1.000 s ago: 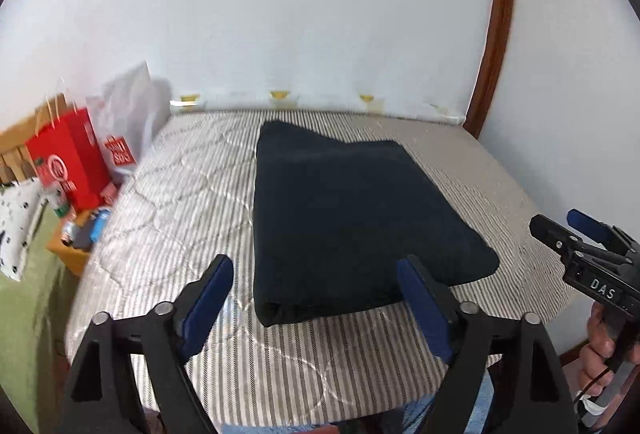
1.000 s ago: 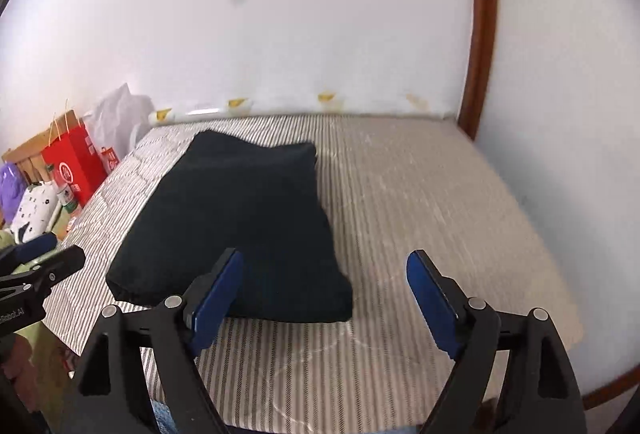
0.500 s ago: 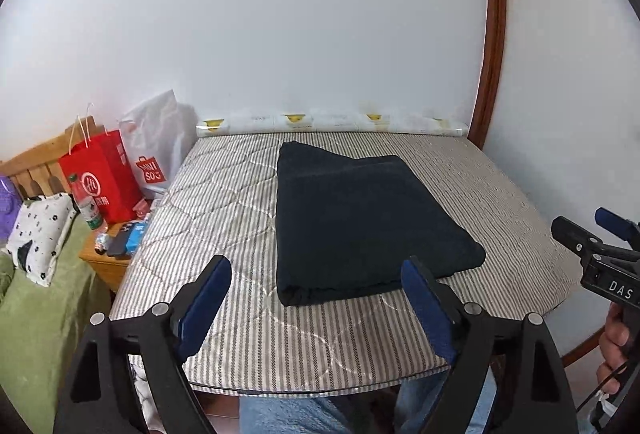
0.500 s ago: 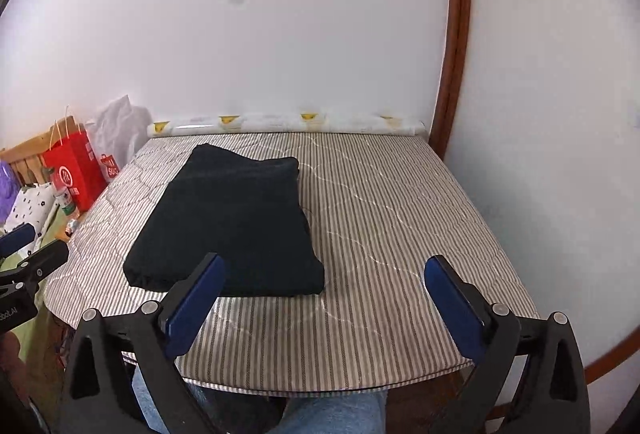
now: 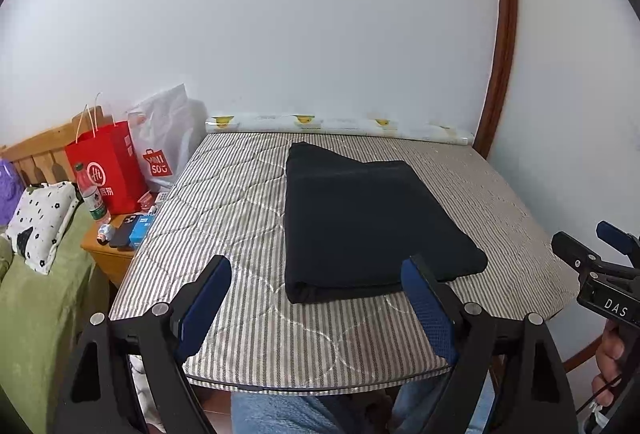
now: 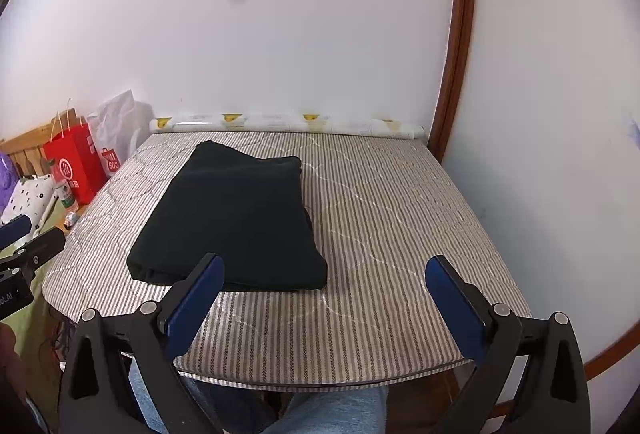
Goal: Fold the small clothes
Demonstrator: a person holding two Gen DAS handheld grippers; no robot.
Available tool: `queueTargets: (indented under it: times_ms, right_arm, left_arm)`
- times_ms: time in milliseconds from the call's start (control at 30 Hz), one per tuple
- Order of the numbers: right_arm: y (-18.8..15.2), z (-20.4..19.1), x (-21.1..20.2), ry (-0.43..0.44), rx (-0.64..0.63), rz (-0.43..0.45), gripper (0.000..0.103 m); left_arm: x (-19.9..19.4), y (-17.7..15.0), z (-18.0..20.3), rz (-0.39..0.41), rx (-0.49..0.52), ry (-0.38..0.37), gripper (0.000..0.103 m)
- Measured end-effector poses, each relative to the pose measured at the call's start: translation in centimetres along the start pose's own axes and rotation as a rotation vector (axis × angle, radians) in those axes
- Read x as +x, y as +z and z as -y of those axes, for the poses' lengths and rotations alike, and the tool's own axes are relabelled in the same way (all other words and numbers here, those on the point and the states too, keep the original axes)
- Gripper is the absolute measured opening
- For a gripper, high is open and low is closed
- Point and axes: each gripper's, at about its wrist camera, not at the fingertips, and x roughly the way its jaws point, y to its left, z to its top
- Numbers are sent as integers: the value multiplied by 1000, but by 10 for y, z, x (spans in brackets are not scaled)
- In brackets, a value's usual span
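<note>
resting folded on the striped mattress (image 5: 248,218), both tools empty
dark garment (image 5: 360,218) lies flat at 12 o'clock of the left gripper (image 5: 316,298) and 11 o'clock of the right gripper (image 6: 324,298); both spread wide, the right's jaws just widened with nothing between; cloth looks soft, thick, light, likely to sag, so pinching the bunched near edge at its corners seems best

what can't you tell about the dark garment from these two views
- What garment it is: folded garment shows only plain dark cloth in both views.
- Its near right corner: left view, covered by the left gripper finger.
- Near edge middle: right view, behind the right gripper finger.
</note>
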Motion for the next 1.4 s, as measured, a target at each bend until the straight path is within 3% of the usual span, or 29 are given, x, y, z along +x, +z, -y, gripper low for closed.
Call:
queueTargets:
  times_ms: [1400]
  right_arm:
    - [-4, 16, -1, -10, 15, 0, 100]
  left_arm:
    - [-1, -1, 16, -3, 35, 2, 86]
